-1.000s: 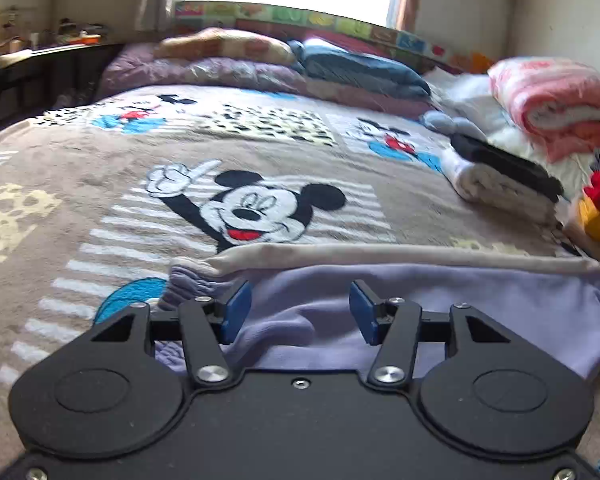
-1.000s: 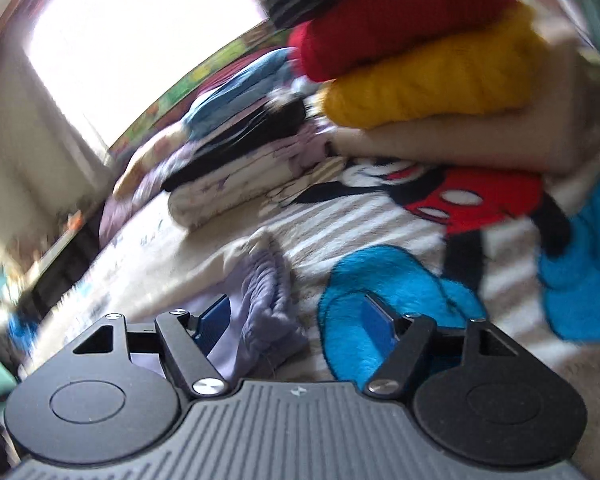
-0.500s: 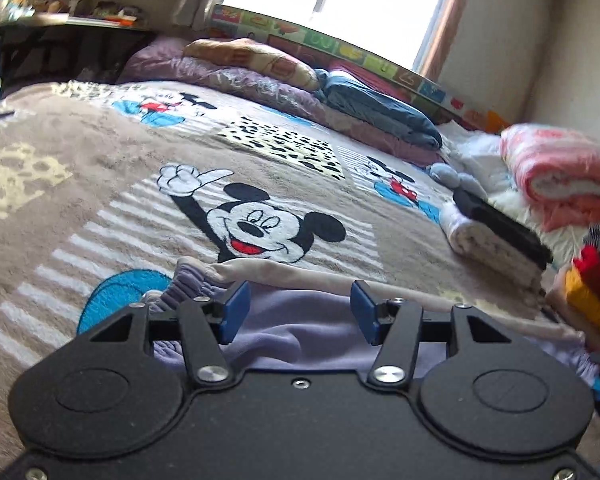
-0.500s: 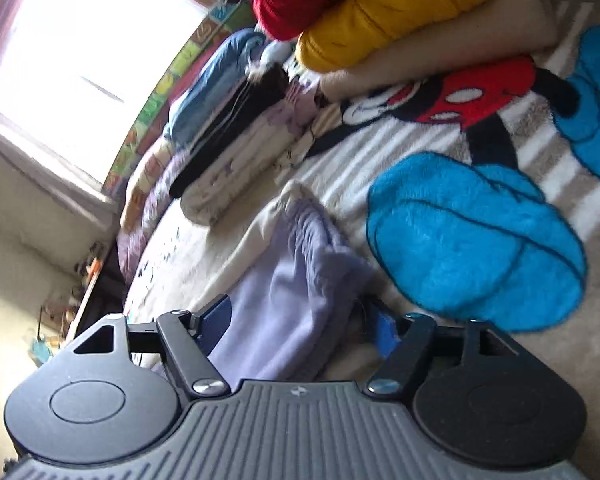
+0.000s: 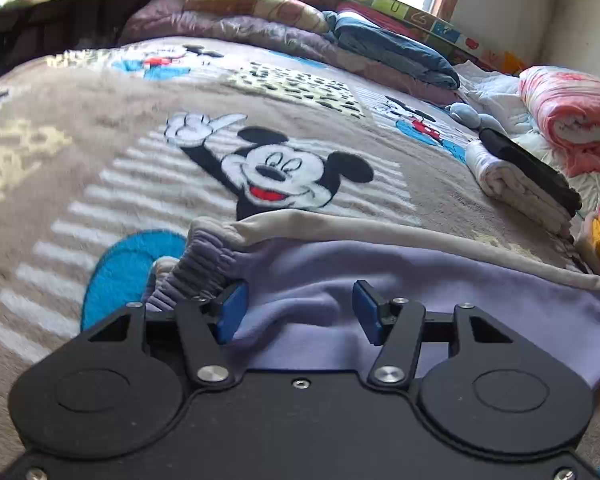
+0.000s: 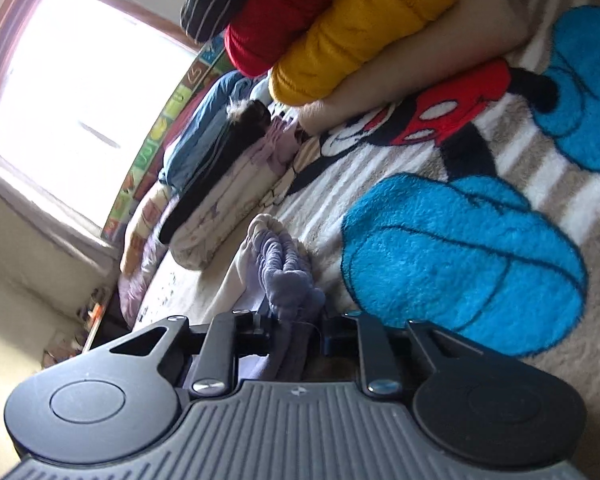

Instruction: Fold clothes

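On the bed [image 5: 80,128]: right gripper [image 6: 296,334] just closed, pinching lilac trousers [image 5: 380,276] by the cuff; left gripper [image 5: 296,308] fingers apart over the fabric.

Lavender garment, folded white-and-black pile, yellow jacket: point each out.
lavender garment [image 5: 440,280], left wrist view, flat body panel.
folded white-and-black pile [image 5: 512,180], left wrist view, white side of the stack.
yellow jacket [image 6: 364,28], right wrist view, quilted middle.
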Motion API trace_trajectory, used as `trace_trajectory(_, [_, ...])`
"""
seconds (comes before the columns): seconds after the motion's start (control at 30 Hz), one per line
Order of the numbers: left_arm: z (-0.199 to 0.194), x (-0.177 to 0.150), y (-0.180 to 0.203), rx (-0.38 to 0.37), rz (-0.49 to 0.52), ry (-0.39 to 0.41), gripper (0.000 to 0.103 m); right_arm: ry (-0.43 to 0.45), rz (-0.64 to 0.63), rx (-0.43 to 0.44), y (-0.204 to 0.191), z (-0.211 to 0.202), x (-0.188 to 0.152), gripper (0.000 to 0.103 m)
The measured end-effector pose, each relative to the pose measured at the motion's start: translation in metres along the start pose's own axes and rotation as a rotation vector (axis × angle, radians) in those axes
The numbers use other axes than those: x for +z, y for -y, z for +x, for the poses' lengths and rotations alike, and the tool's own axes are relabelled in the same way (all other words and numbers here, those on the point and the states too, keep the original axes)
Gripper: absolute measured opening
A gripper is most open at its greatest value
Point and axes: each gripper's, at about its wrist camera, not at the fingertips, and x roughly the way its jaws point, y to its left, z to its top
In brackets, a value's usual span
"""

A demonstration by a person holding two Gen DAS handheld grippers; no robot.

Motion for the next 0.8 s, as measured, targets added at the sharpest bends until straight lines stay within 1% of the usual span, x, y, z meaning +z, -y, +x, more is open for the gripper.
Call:
trace_trajectory(0.03, [-0.005,0.002,0.002,-0.043,-0.005,0.032,0.059,0.008,0.010,0.017,0.000,-0.004,0.001,0.022])
trace_trajectory(0.07, [-0.003,0.004,0.003,-0.064,-0.001,0.039,0.064,0.016,0.019,0.033,0.001,-0.008,0.002,0.022])
trace_trajectory(0.1, [0.004,0.004,0.004,-0.045,0.015,0.013,0.065,0.019,0.030,0.049,0.002,-0.011,0.003,0.022])
trace_trajectory(0.17, [0.030,-0.005,0.007,0.039,0.094,-0.100,0.065,0.003,0.036,0.050,0.005,-0.009,0.006,0.022])
trace_trajectory(0.2, [0.034,-0.009,0.010,0.052,0.130,-0.101,0.065,-0.008,0.028,0.036,0.006,-0.005,0.006,0.022])
trace_trajectory(0.23, [0.031,-0.005,0.012,0.053,0.129,-0.100,0.065,-0.021,0.022,0.023,0.009,-0.002,0.006,0.022])
trace_trajectory(0.33, [0.006,0.012,0.008,-0.065,0.026,0.037,0.066,-0.023,0.018,0.030,0.013,0.003,0.006,0.022])
trace_trajectory(0.37, [0.007,0.014,0.005,-0.069,-0.004,0.040,0.067,-0.023,0.014,0.033,0.013,0.005,0.006,0.023])
trace_trajectory(0.4, [0.015,0.013,0.002,-0.035,-0.014,0.007,0.068,-0.023,0.009,0.036,0.014,0.006,0.006,0.023])
trace_trajectory(0.43, [0.027,0.008,-0.001,0.017,-0.009,-0.055,0.068,-0.023,0.005,0.036,0.014,0.007,0.006,0.023])
trace_trajectory(0.47, [0.030,0.006,-0.001,0.025,0.006,-0.076,0.068,-0.026,0.000,0.035,0.013,0.007,0.006,0.024])
trace_trajectory(0.5, [0.031,0.004,0.001,0.023,0.022,-0.088,0.072,-0.030,-0.004,0.034,0.012,0.007,0.006,0.024])
trace_trajectory(0.53, [0.031,0.002,0.003,0.021,0.038,-0.100,0.072,-0.033,-0.008,0.033,0.011,0.008,0.007,0.023])
trace_trajectory(0.57, [0.025,0.006,0.006,-0.004,0.025,-0.081,0.072,-0.036,-0.011,0.030,0.010,0.008,0.007,0.024])
trace_trajectory(0.63, [0.010,0.011,0.002,-0.082,-0.040,-0.006,0.073,-0.034,-0.018,0.025,0.006,0.007,0.009,0.024])
trace_trajectory(0.67, [0.004,0.013,0.000,-0.098,-0.069,0.017,0.073,-0.029,-0.030,0.026,0.001,0.005,0.009,0.023])
trace_trajectory(0.73, [-0.001,0.014,-0.006,-0.109,-0.112,0.040,0.079,-0.020,-0.058,0.031,-0.010,-0.001,0.010,0.023])
trace_trajectory(0.8, [-0.004,0.015,-0.010,-0.126,-0.165,0.035,0.087,-0.016,-0.080,0.037,-0.022,-0.005,0.012,0.023])
